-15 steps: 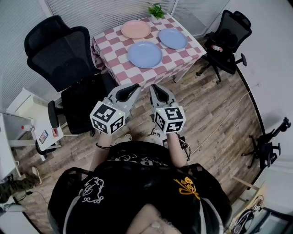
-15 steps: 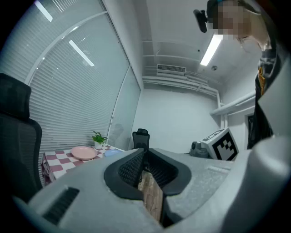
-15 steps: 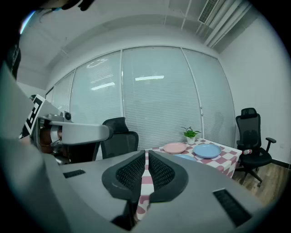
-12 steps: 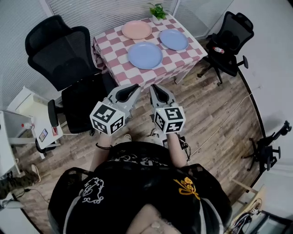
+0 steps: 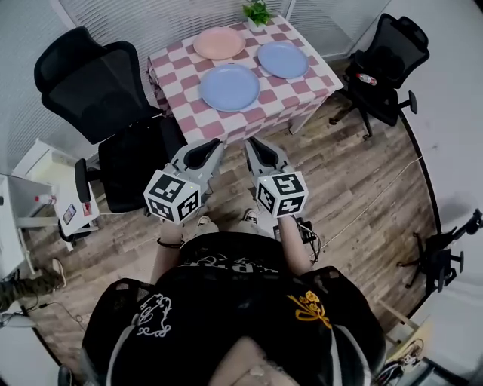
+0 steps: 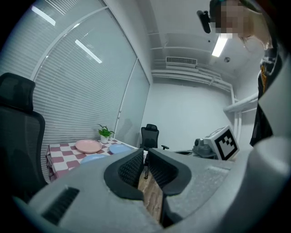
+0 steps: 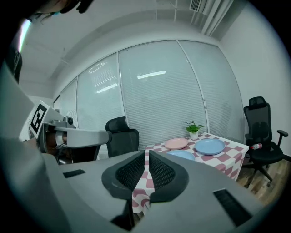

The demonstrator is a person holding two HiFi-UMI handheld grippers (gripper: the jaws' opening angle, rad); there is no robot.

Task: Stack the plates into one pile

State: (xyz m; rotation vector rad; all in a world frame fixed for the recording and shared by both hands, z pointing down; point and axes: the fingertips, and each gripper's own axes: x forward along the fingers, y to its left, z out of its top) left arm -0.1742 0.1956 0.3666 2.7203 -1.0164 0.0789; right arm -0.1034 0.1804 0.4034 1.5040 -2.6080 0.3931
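1. Wooden plank floor fills most of the head view, and the person stands on it.
2. Pink-and-white checked cloth covers the table, which stands ahead of the person, with a black office chair at its left and another black chair at its right.
3. Left gripper and right gripper are held side by side in front of the person's body, short of the table edge. Each has its jaws clenched pad to pad, gripping no plate.
4. Three plates lie singly on the cloth, well beyond both sets of fingertips. The near blue plate is closest to the grippers, the far blue plate lies to its right and further back, and the pink plate lies behind it. None touches another.
5. Small potted plant stands at the table's far edge, between the pink plate and the far blue plate.
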